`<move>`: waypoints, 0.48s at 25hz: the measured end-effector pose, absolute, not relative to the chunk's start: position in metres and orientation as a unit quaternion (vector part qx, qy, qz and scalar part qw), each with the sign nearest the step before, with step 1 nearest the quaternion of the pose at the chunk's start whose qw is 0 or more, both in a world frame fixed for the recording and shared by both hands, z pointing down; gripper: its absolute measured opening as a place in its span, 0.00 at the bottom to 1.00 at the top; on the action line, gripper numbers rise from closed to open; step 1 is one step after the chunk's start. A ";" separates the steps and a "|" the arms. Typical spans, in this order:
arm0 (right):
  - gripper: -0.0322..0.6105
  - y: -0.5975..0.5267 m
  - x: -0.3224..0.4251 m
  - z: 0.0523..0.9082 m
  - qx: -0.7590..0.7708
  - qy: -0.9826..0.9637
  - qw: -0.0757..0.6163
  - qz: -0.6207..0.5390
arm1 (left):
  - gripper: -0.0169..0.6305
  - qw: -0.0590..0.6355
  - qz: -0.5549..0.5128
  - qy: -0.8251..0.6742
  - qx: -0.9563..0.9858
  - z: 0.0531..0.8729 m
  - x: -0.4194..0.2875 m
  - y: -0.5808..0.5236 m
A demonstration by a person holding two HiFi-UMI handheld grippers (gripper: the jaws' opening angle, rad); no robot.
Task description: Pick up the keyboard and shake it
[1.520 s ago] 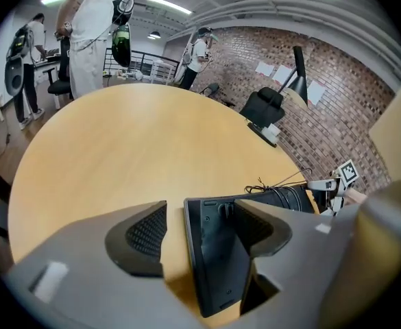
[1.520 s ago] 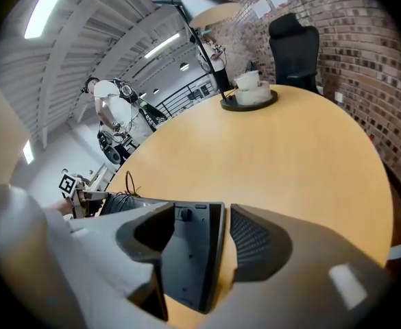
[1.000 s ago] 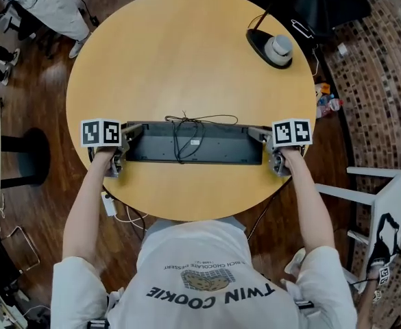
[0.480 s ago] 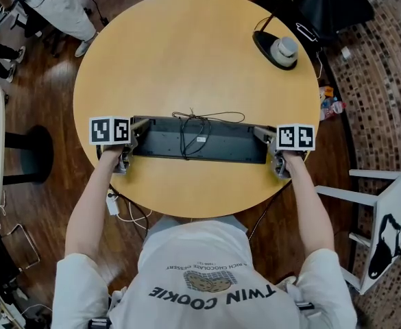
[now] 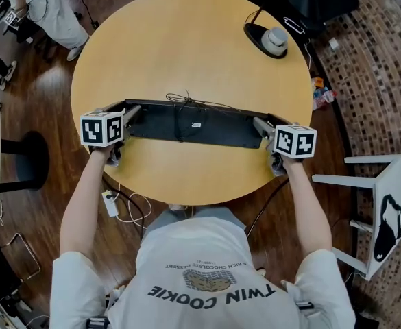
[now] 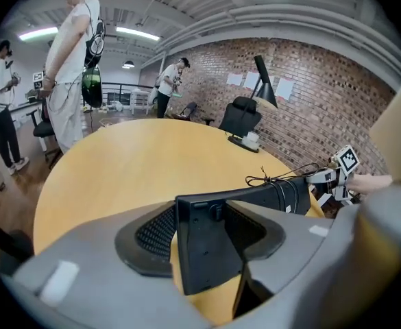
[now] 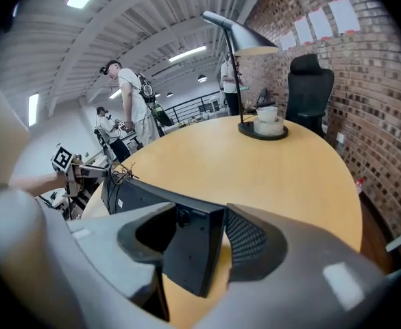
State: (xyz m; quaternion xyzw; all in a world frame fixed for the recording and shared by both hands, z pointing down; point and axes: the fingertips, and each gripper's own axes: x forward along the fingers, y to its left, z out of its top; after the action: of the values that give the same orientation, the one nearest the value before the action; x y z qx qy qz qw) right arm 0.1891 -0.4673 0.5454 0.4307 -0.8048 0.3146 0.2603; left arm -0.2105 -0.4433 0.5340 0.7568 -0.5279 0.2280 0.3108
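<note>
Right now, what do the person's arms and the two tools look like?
The left tool and right tool are alike: broad grey moulded jaws lined with black ribbed pads, each topped by a white cube bearing black square markers. The person wears a white short-sleeved T-shirt with dark print; the forearms are uncovered.
</note>
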 end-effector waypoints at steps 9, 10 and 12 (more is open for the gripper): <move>0.40 -0.423 0.180 0.511 0.466 -0.822 0.243 0.221 | 0.37 0.244 0.231 -0.522 0.784 0.510 -0.217 -0.419; 0.40 -0.418 0.180 0.510 0.469 -0.822 0.242 0.215 | 0.37 0.240 0.232 -0.521 0.786 0.509 -0.218 -0.415; 0.40 -0.405 0.179 0.507 0.474 -0.822 0.241 0.203 | 0.37 0.231 0.233 -0.519 0.789 0.506 -0.218 -0.405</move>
State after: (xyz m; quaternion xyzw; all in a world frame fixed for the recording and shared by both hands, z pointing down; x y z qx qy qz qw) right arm 0.1788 -0.4048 0.5073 0.4745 -0.8219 0.2031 0.2411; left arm -0.2185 -0.4055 0.5063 0.7892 -0.5192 0.2330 0.2308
